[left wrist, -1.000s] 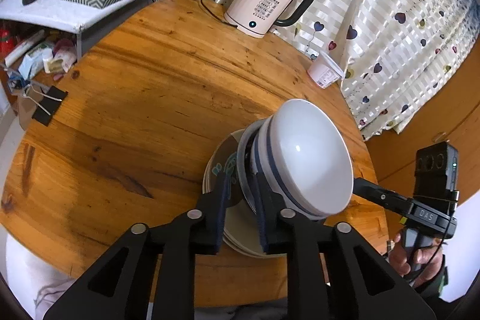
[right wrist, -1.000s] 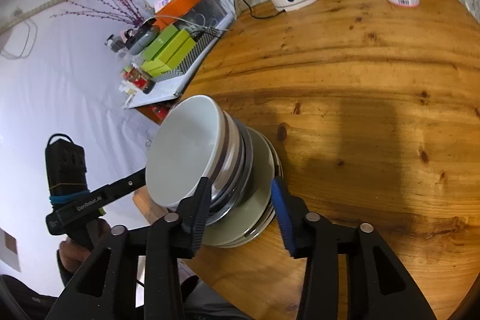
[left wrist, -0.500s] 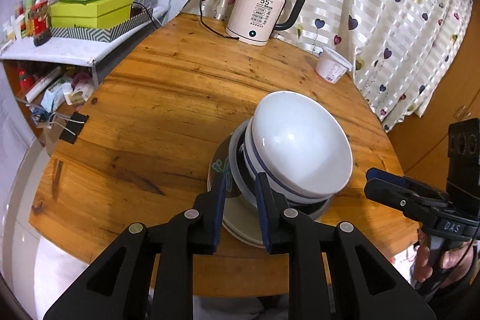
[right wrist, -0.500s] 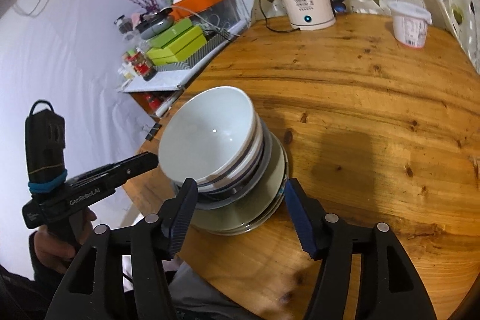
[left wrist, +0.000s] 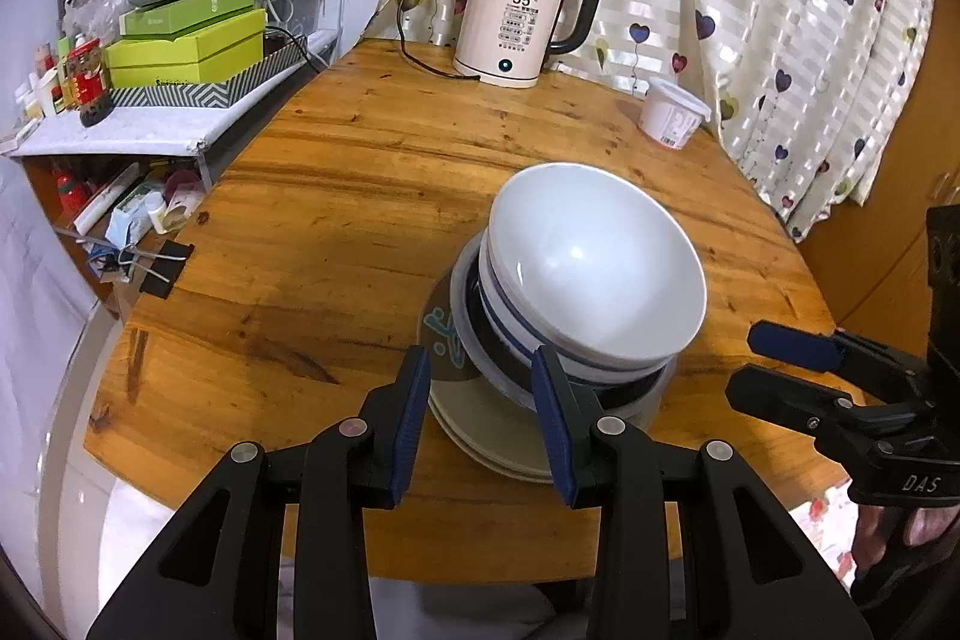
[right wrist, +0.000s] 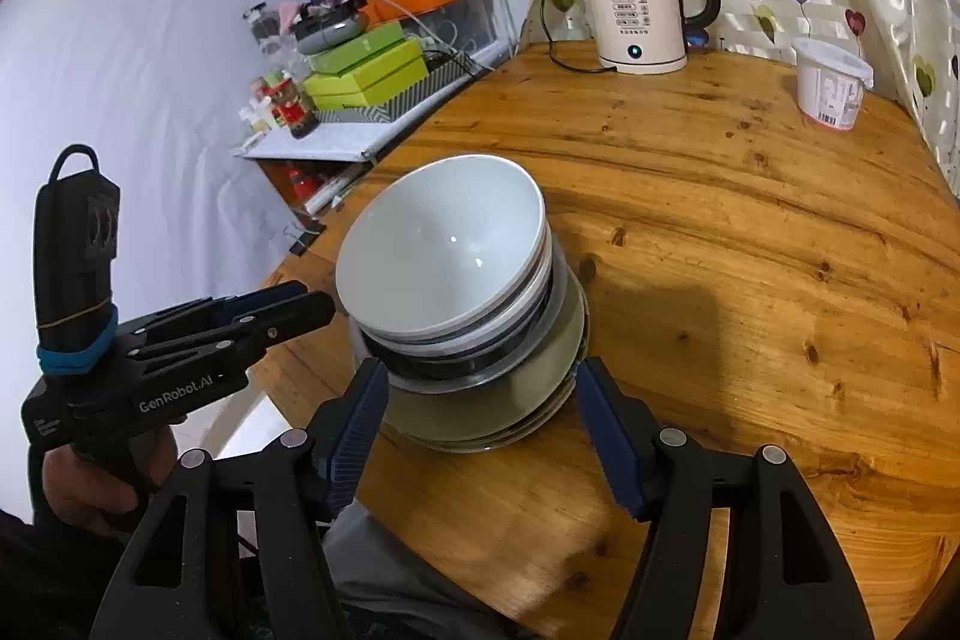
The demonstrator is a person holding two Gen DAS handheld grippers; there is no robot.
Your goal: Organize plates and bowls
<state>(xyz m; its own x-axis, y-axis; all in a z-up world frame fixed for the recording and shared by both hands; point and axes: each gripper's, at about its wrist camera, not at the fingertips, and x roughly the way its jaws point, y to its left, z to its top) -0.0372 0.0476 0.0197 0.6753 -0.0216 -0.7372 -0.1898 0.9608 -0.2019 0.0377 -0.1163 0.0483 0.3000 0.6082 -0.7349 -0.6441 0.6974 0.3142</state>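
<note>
Bowls (left wrist: 594, 274) sit nested on plates (left wrist: 492, 430) near the table's (left wrist: 336, 232) six o'clock edge. We hold left gripper (left wrist: 480, 418) and right gripper (right wrist: 480, 418) released, empty; a careless nudge could tip the stack off.

Nested bowls (left wrist: 591, 274) hide most of the plates (left wrist: 480, 430) beneath.
</note>
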